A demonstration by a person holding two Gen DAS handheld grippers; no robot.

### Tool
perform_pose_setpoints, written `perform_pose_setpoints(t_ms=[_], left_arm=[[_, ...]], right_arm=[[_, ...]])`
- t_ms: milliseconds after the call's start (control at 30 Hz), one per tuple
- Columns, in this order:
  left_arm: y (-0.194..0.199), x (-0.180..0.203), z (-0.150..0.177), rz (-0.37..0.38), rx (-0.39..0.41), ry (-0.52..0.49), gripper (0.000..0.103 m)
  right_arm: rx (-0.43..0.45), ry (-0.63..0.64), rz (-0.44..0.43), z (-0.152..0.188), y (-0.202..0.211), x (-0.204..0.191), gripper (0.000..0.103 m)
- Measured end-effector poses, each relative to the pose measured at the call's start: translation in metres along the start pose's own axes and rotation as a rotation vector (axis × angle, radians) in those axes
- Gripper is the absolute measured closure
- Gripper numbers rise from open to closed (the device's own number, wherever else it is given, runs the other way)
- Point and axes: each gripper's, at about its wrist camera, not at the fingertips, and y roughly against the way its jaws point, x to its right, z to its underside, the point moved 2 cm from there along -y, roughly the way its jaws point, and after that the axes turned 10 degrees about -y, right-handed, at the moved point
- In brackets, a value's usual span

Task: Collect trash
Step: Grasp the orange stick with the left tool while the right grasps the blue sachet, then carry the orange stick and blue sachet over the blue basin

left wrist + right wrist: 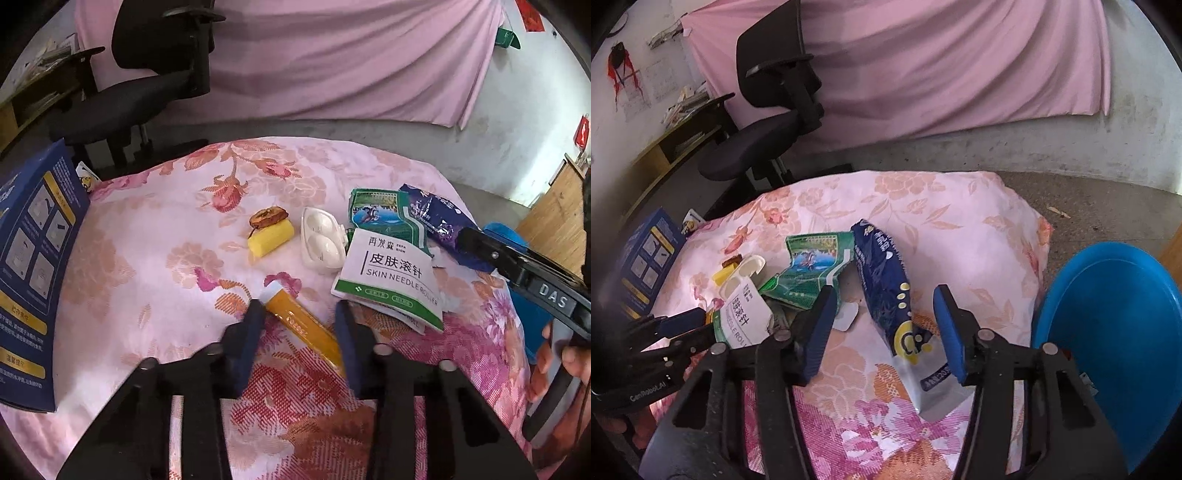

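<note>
Left claw: the left gripper stands with its blue-padded fingers spread wide over the flowered pink cloth; a long orange plastic sachet with a white end lies slantwise on the cloth between them, with the left pad right at its white end, though contact cannot be told.

Right claw: the right gripper is likewise spread wide, straddling a crinkled dark blue foil snack bag with yellow dots; neither pad visibly presses it.

Trash heap: a white-and-green flat paper pouch printed "SKIN NEEDLE ROLLER" overlaps a torn green glossy wrapper with a landscape picture. Just beside the pouch lies a white moulded plastic tray with two round hollows.

Smaller scraps: a yellow cylindrical block touches a brown shrivelled piece.

Surroundings: a dark blue cardboard box with instruction panels stands at the cloth's left edge; a round blue plastic basin sits on the floor to the right; a black office chair stands behind, before a draped pink sheet.
</note>
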Motion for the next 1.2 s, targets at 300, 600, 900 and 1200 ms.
perform_pose_setpoints(t_ms=[300,600,900,1200], left_arm=[[0.008,-0.005,0.009,0.049,0.006,0.008,0.099],[0.027,0.001,0.017,0.045,0.053,0.024,0.101],[0.078,0.02,0.004,-0.001,0.304,-0.008,0.101],[0.137,0.061,-0.04,0.068,0.604,-0.13,0.101]], right_arm=[[-0.122,0.014,-0.022,0.005,-0.02,-0.002,0.048],[-0.087,0.084,0.013,0.013,-0.008,-0.005,0.051],[0.191,0.105,-0.069,0.013,0.052,-0.007,0.051],[0.687,0.164,-0.058,0.017,0.15,-0.018,0.051]])
